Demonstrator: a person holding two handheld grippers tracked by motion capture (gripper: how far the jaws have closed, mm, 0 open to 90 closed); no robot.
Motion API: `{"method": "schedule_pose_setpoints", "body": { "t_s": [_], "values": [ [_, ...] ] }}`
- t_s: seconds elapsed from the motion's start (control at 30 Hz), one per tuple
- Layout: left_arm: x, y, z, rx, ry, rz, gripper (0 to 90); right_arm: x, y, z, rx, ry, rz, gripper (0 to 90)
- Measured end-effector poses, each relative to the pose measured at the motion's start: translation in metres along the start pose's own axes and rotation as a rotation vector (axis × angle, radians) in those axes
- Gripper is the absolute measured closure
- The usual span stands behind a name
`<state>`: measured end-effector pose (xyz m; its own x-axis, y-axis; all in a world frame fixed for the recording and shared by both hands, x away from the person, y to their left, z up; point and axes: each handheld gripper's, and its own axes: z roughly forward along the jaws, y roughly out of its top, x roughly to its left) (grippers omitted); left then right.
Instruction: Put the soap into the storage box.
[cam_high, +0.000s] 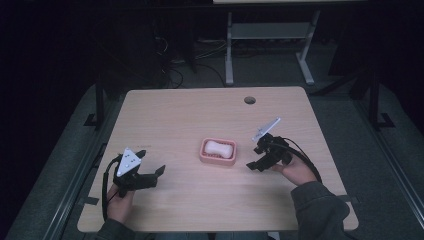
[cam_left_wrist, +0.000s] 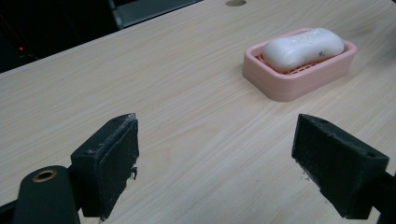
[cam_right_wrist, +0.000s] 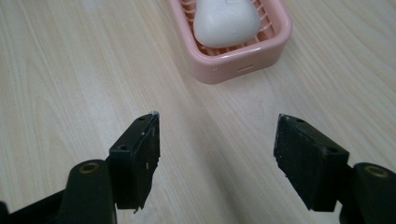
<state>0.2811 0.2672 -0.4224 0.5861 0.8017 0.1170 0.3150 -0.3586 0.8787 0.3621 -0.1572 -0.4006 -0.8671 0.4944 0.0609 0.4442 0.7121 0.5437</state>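
We see a light wooden table (cam_high: 200, 115) in a dark room; a pink soap dish (cam_high: 218, 152) lies near its middle, with a white soap bar (cam_high: 219, 148) in it; the stamped writing on the bar we cannot read. The left gripper (cam_high: 150, 161) waits left of the dish, jaws wide apart; the right gripper (cam_high: 255, 157) is just beside the dish, jaws apart too, empty.

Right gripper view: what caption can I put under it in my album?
Open right gripper above the wooden table, facing a white soap bar in a pink soap dish.
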Motion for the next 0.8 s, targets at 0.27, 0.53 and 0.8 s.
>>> {"method": "schedule_pose_setpoints", "body": {
  "t_s": [0.27,0.53,0.8],
  "values": [
    [0.000,0.000,0.000,0.002,0.001,0.001,14.6,0.003,-0.016,-0.008,-0.025,-0.008,0.028,31.1],
    [0.000,0.000,0.001,0.005,-0.001,0.001,14.6,0.005,-0.035,-0.010,-0.035,-0.003,0.066,30.9],
    [0.000,-0.001,0.001,0.005,-0.002,0.001,14.6,0.009,-0.051,-0.012,-0.040,-0.011,0.090,30.7]
  ]
}}
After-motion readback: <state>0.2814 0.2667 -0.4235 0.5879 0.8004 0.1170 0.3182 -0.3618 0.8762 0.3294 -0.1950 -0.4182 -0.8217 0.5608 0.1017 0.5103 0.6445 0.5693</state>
